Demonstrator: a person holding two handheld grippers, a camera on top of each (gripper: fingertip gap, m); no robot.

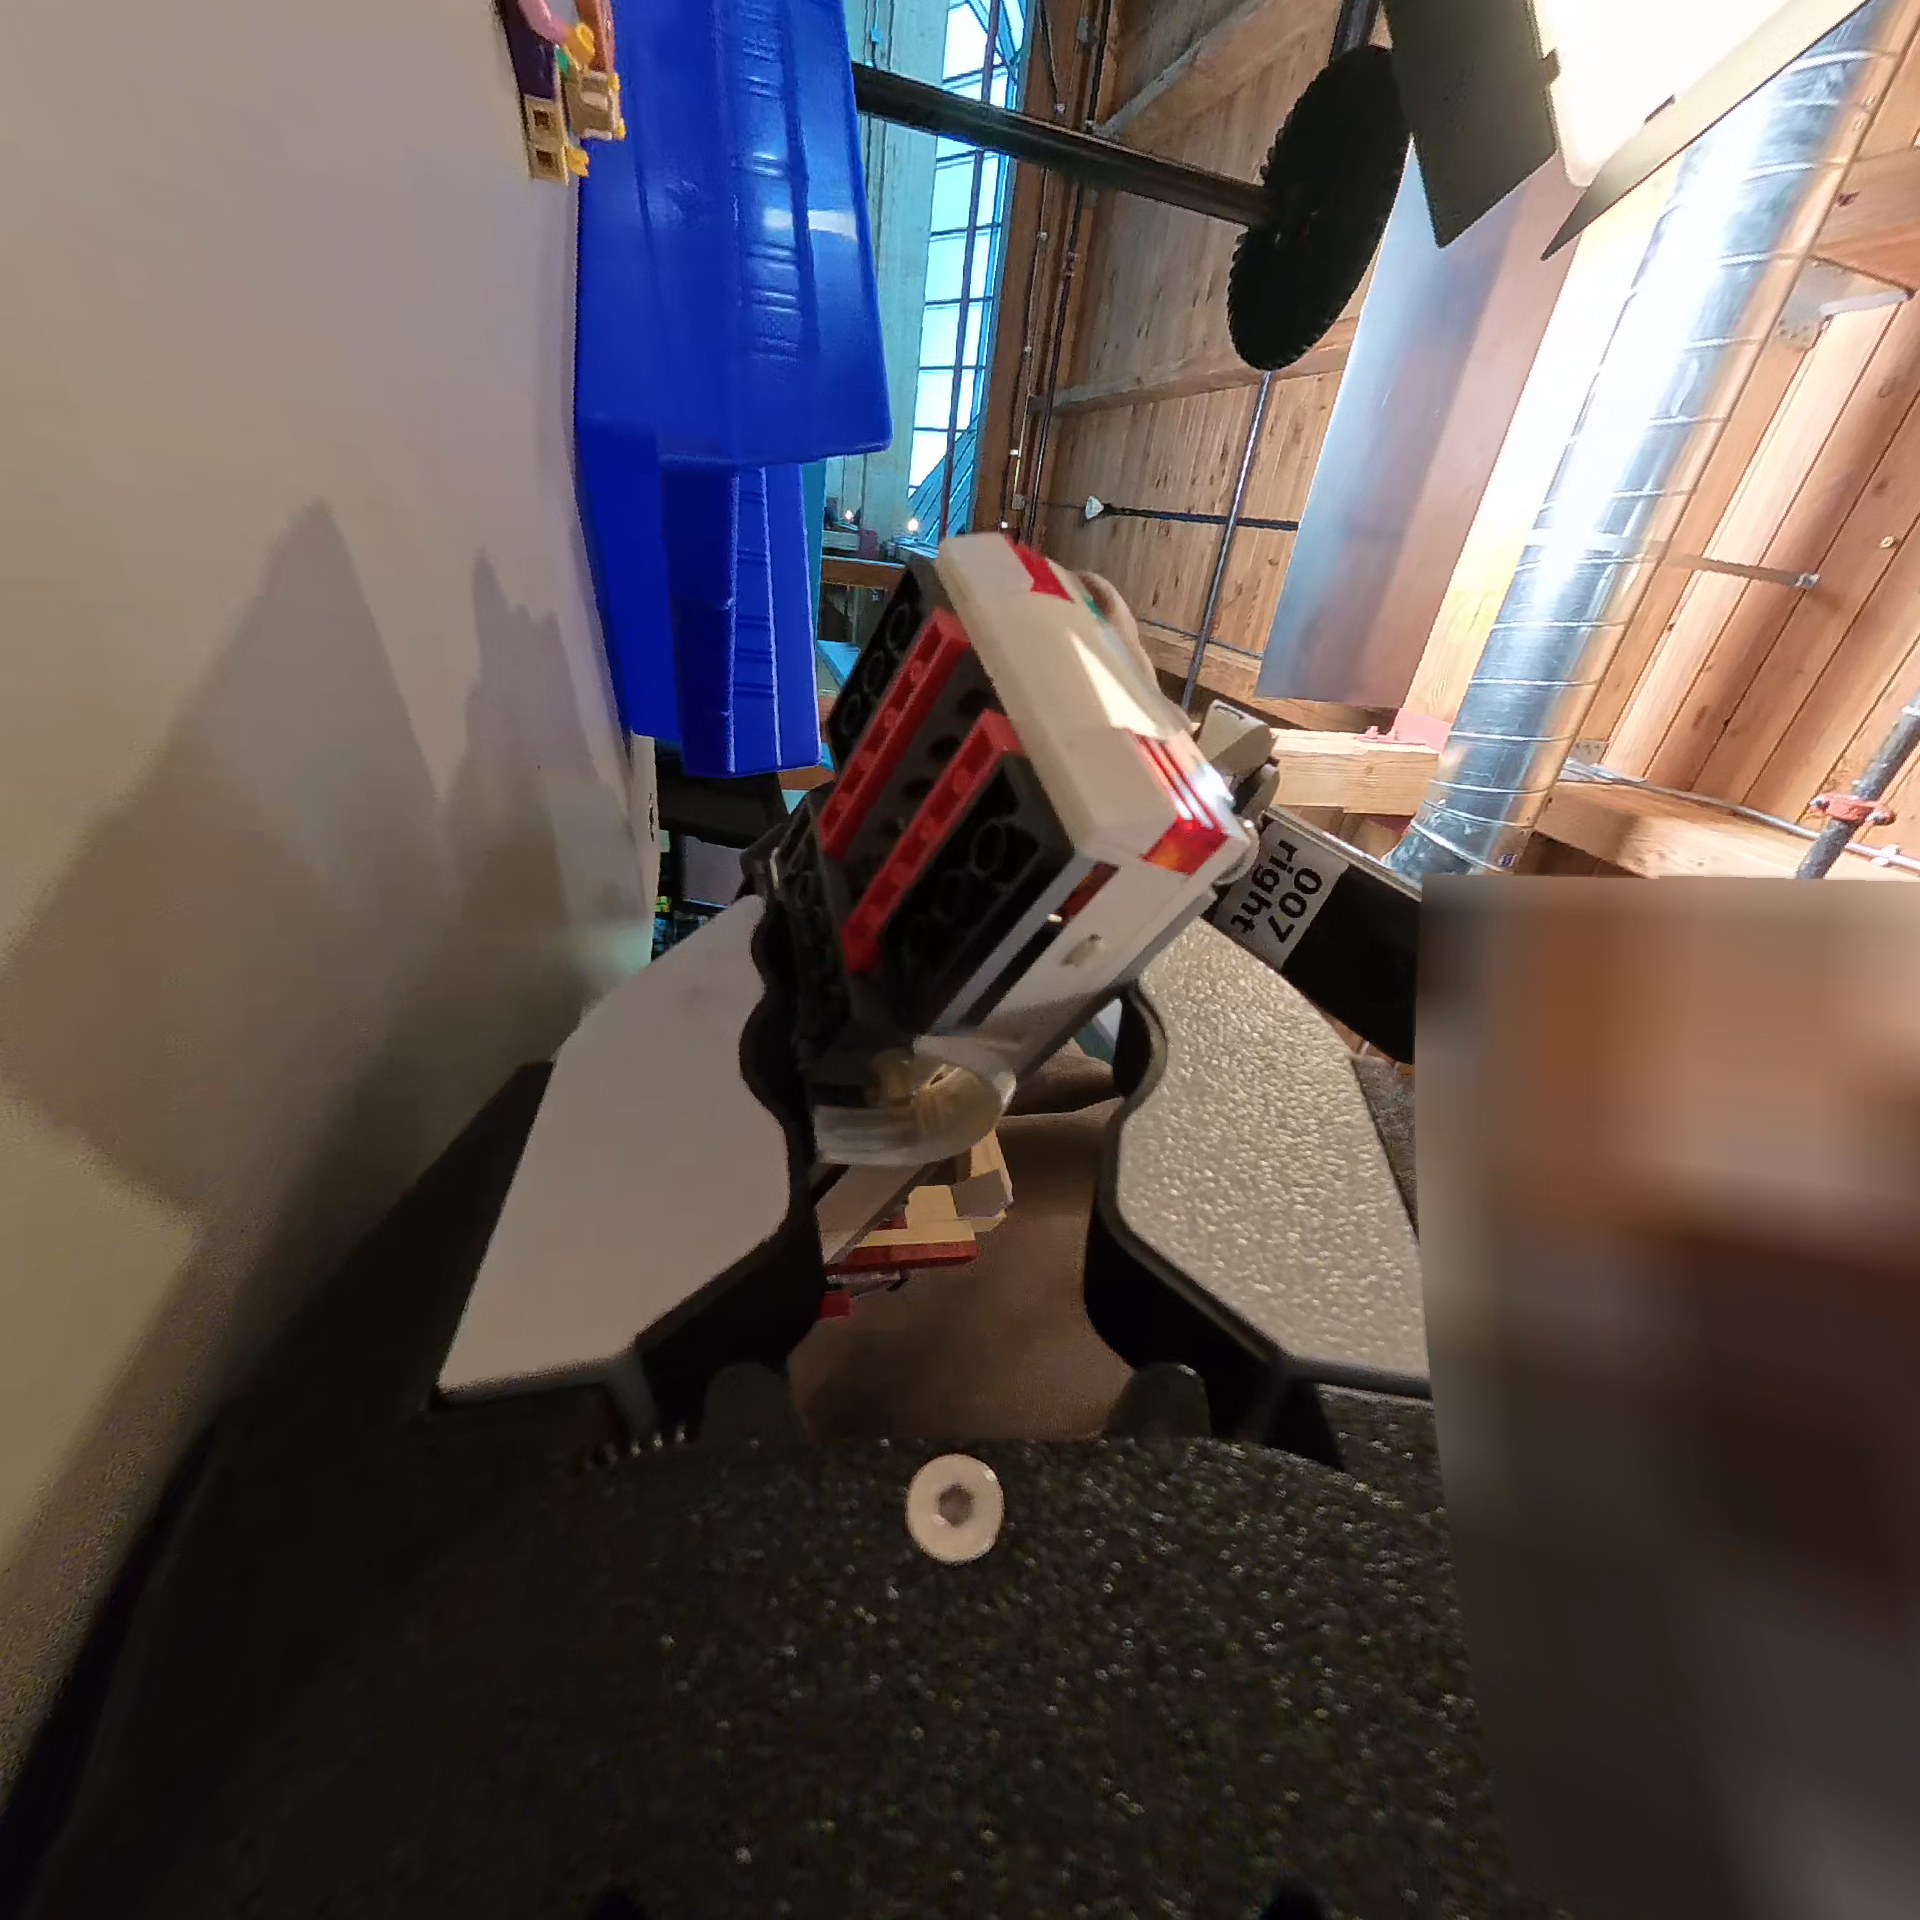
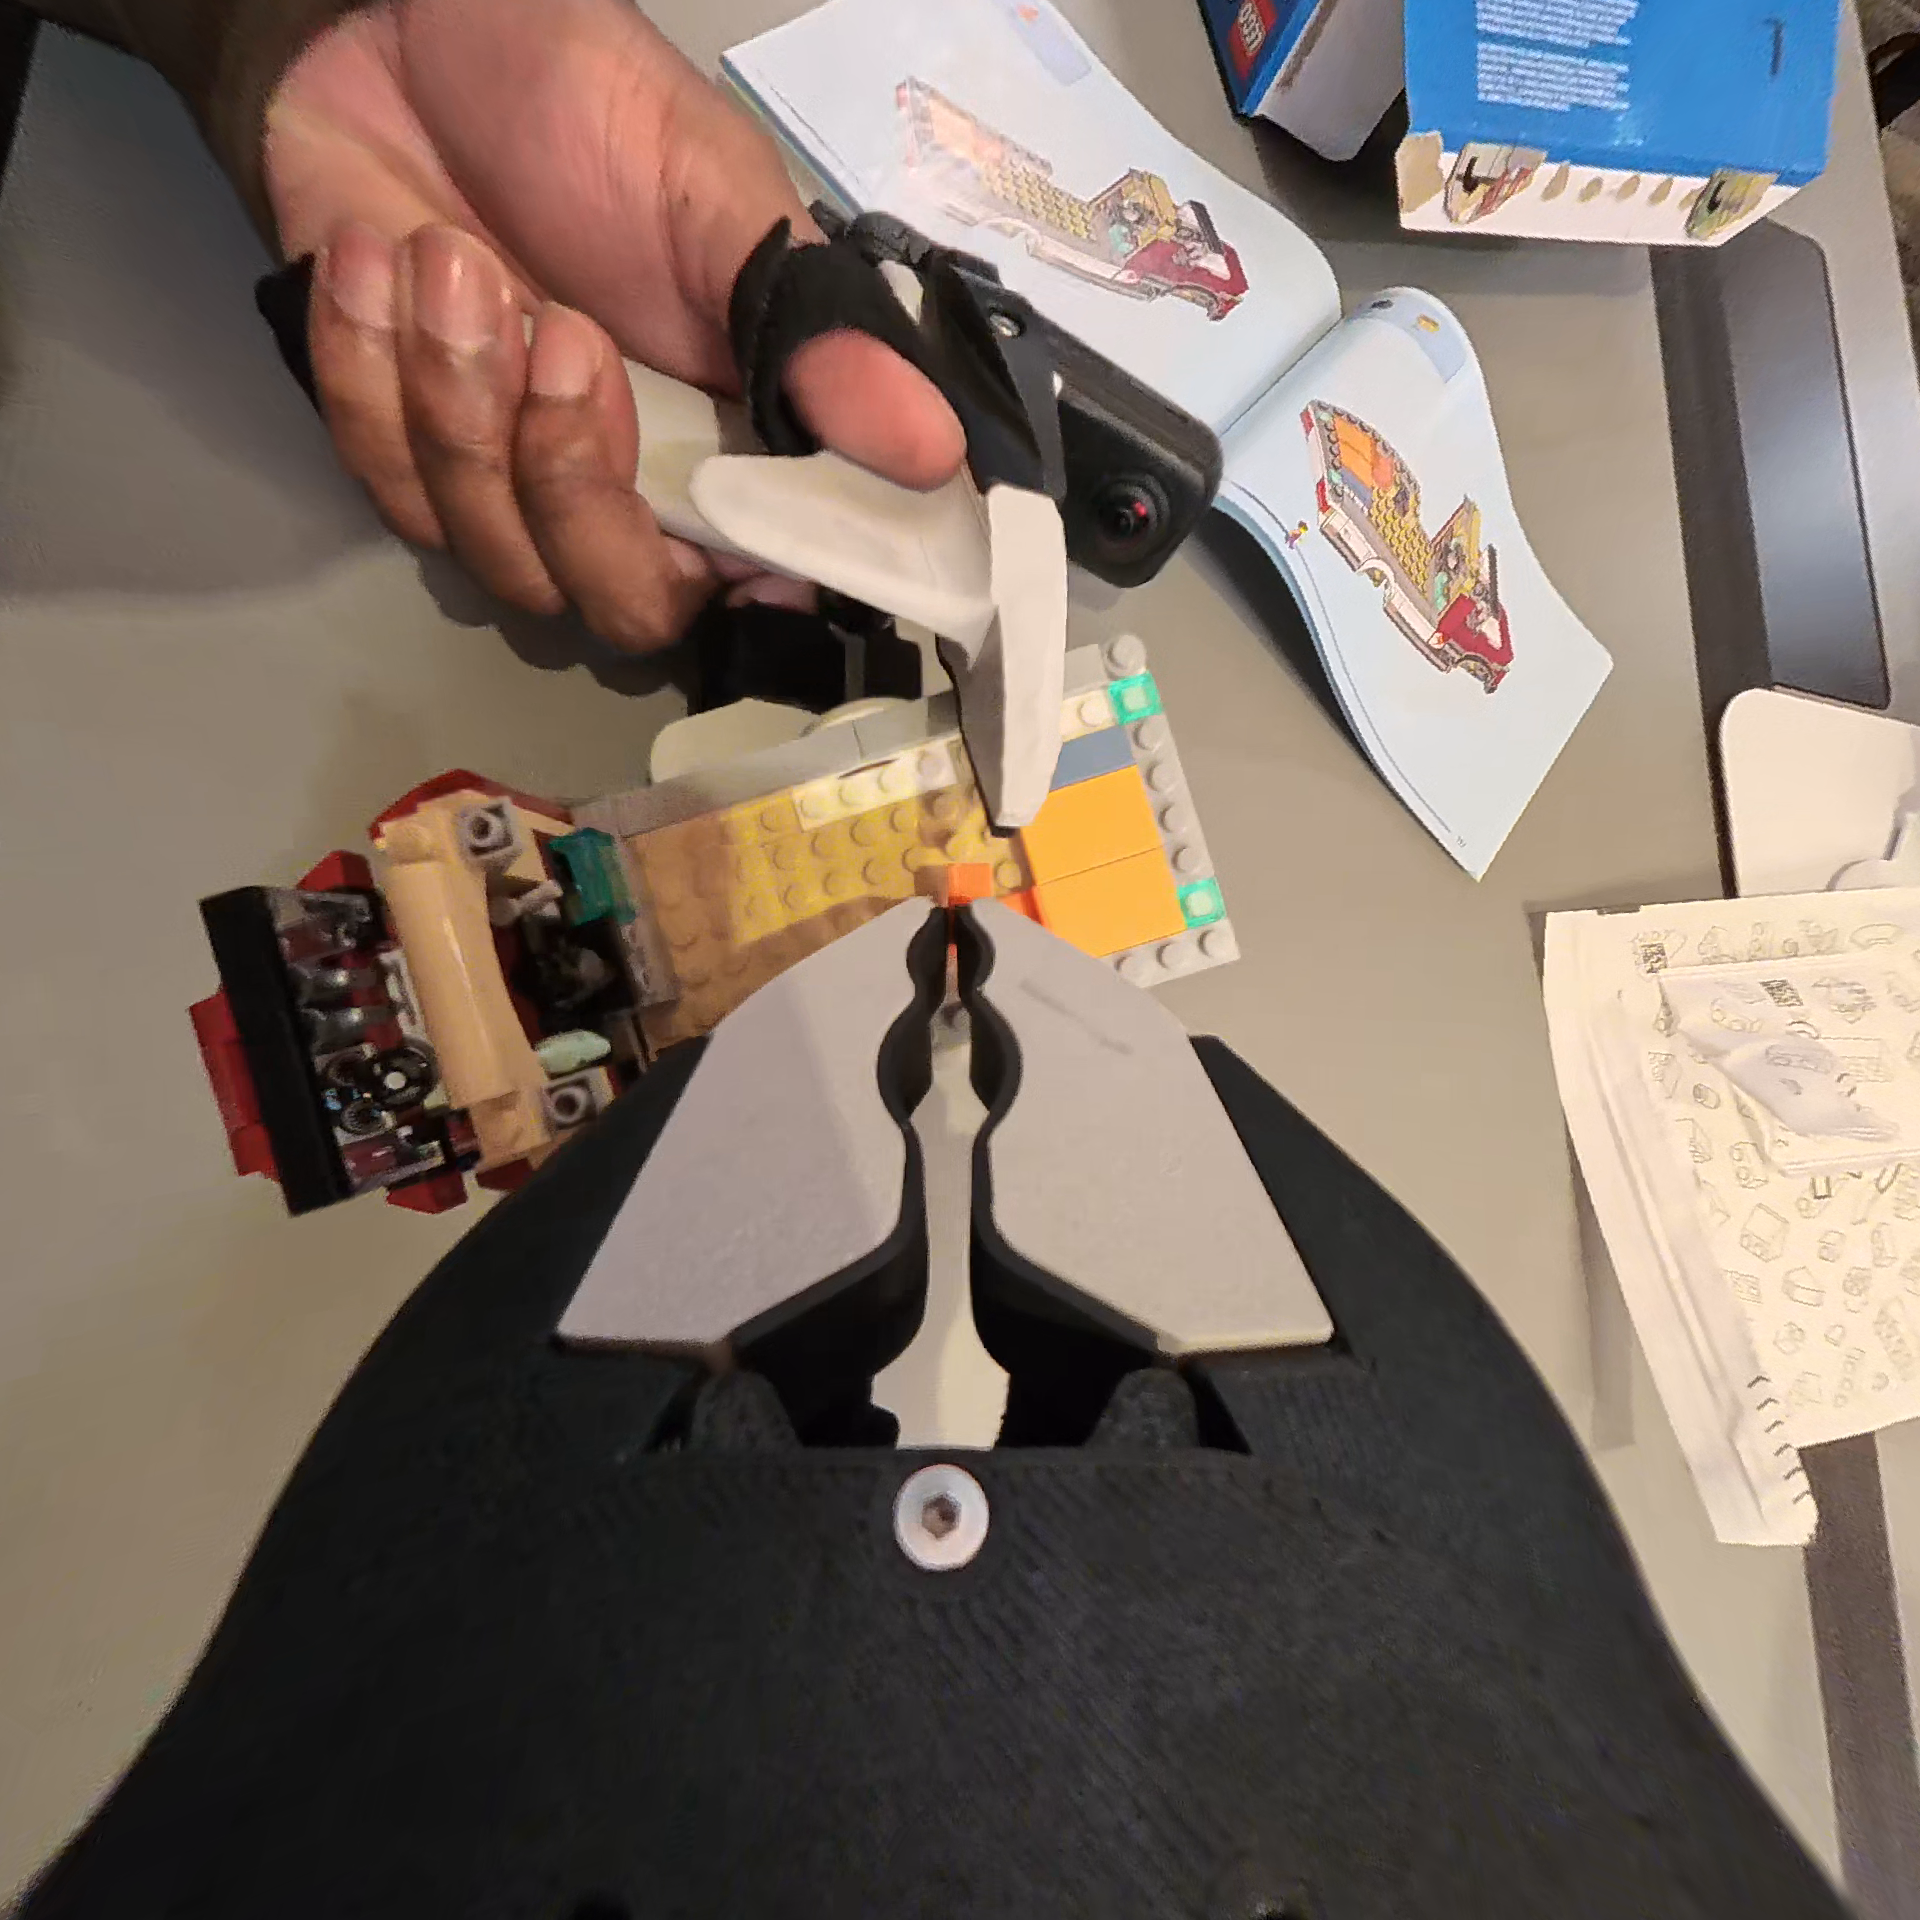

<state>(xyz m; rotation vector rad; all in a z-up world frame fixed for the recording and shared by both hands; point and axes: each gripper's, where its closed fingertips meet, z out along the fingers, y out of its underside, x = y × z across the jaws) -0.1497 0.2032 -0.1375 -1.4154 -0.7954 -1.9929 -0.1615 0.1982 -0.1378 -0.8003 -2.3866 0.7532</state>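
Note:
A brick-built vehicle model [image 2: 831, 842] has a yellow studded floor, orange tiles, a grey rim and a dark red cab end. My right gripper [image 2: 951, 909] is shut, with a small orange piece [image 2: 971, 881] on the model's floor pinched at its tips. My left gripper [image 1: 951, 940] straddles the model's rear. In the left wrist view the model's black and red underside [image 1: 935, 831] lies against the left pad [image 1: 769, 997], and the right pad [image 1: 1153, 997] stands slightly off its white side. In the right wrist view one left finger [image 2: 1023, 707] lies over the floor.
A person's hand [image 2: 499, 260] holds the left gripper over a grey table [image 2: 208, 675]. An open instruction booklet [image 2: 1143, 260], a blue and white box [image 2: 1610, 114] and printed paper bags [image 2: 1766, 1143] lie to the right. Blue bins [image 1: 727, 260] stand beyond. Both grippers' tips are close together, under 4 cm apart.

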